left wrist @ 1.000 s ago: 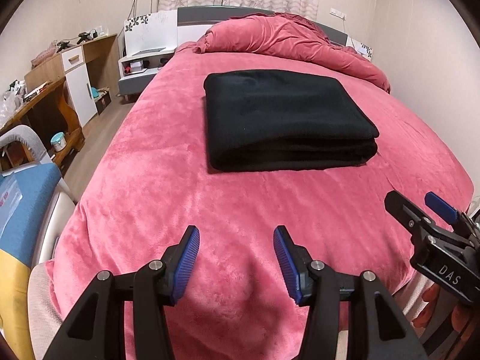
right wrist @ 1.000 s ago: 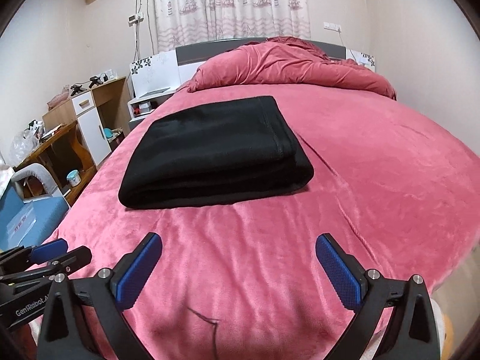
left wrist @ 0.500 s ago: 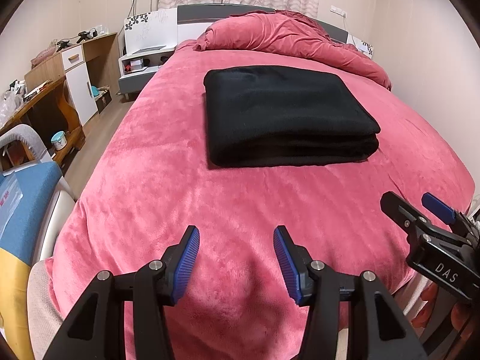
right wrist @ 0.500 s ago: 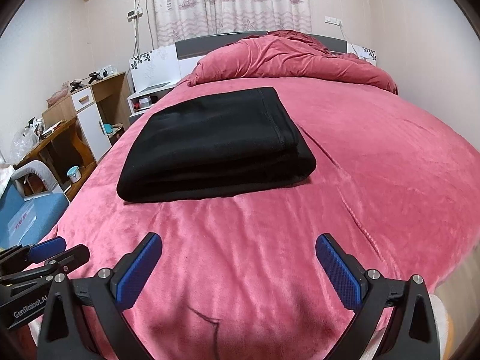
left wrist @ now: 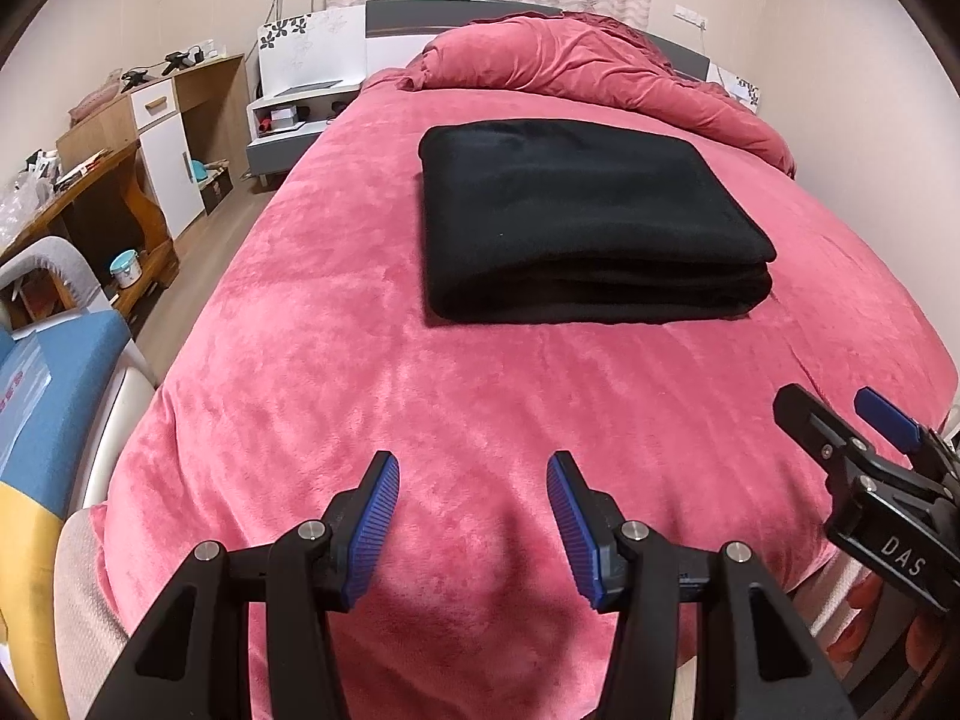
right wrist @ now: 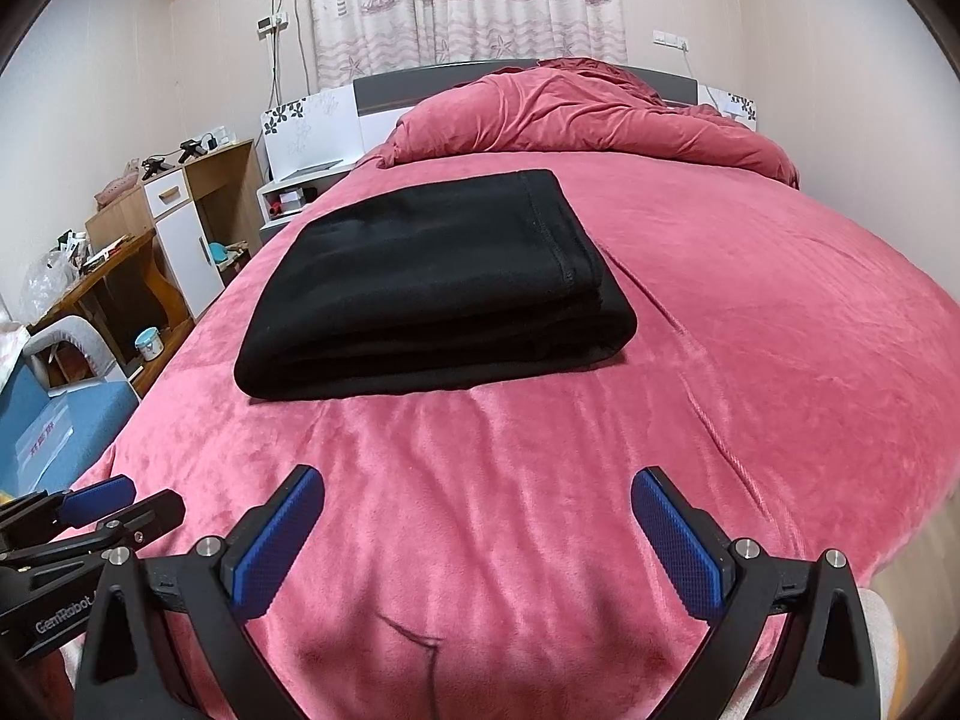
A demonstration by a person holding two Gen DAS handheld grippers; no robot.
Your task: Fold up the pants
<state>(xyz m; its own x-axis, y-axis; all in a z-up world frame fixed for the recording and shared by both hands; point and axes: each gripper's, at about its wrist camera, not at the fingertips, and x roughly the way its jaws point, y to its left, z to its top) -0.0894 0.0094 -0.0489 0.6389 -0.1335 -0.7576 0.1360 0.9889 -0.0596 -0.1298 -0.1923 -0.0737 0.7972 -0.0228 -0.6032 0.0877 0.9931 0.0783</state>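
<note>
The black pants (left wrist: 582,222) lie folded in a thick rectangular stack on the pink bed cover (left wrist: 336,360), in the middle of the bed. They also show in the right wrist view (right wrist: 432,294). My left gripper (left wrist: 473,516) is open and empty, above the near end of the bed, well short of the pants. My right gripper (right wrist: 477,534) is open wide and empty, also near the foot of the bed. The right gripper shows at the right edge of the left wrist view (left wrist: 840,438). The left gripper shows at the left edge of the right wrist view (right wrist: 114,504).
A bunched pink duvet (left wrist: 588,78) lies at the headboard end. A wooden desk and cabinet (left wrist: 150,138) stand along the left wall. A blue chair (left wrist: 42,396) stands at the near left. A wall runs along the bed's right side.
Both grippers have tilted down a little, so the pants sit lower in both views. The pants have not moved. Both grippers stay open.
</note>
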